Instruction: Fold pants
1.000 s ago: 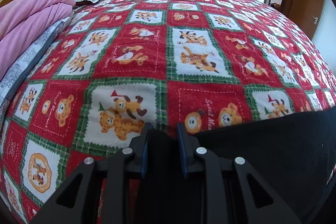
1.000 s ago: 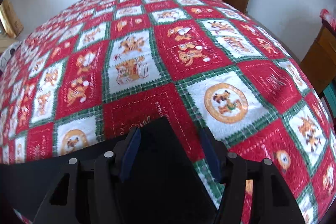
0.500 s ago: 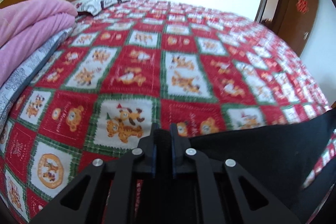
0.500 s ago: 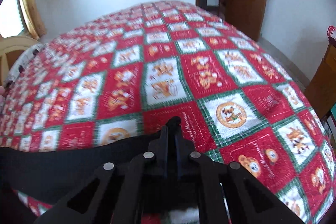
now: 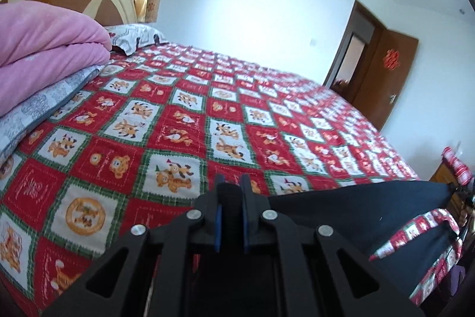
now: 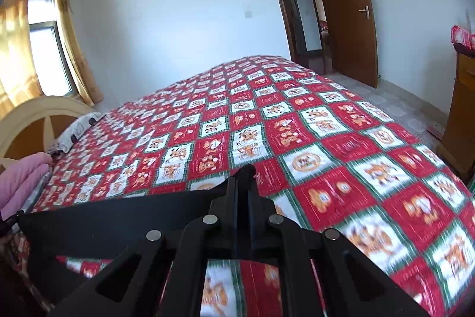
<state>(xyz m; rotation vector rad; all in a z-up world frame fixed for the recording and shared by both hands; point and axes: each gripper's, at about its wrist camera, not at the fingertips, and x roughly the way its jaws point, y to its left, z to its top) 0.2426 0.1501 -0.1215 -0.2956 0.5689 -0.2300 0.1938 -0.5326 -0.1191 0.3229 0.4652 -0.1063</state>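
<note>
— Since the pants (image 5: 356,207) hang stretched in the air above the near edge of the quilt (image 5: 184,121), is any fold made yet?

— None that I can see. I judge this an early step: the dark cloth is lifted and pulled taut, and laying it flat and folding it are all left.

— And the grips?

— The left gripper (image 5: 230,189) is clenched on one end, cloth bunched between its blue pads. The right gripper (image 6: 242,183) is pinched nearly closed on the other end, and the pants span left from it.
</note>
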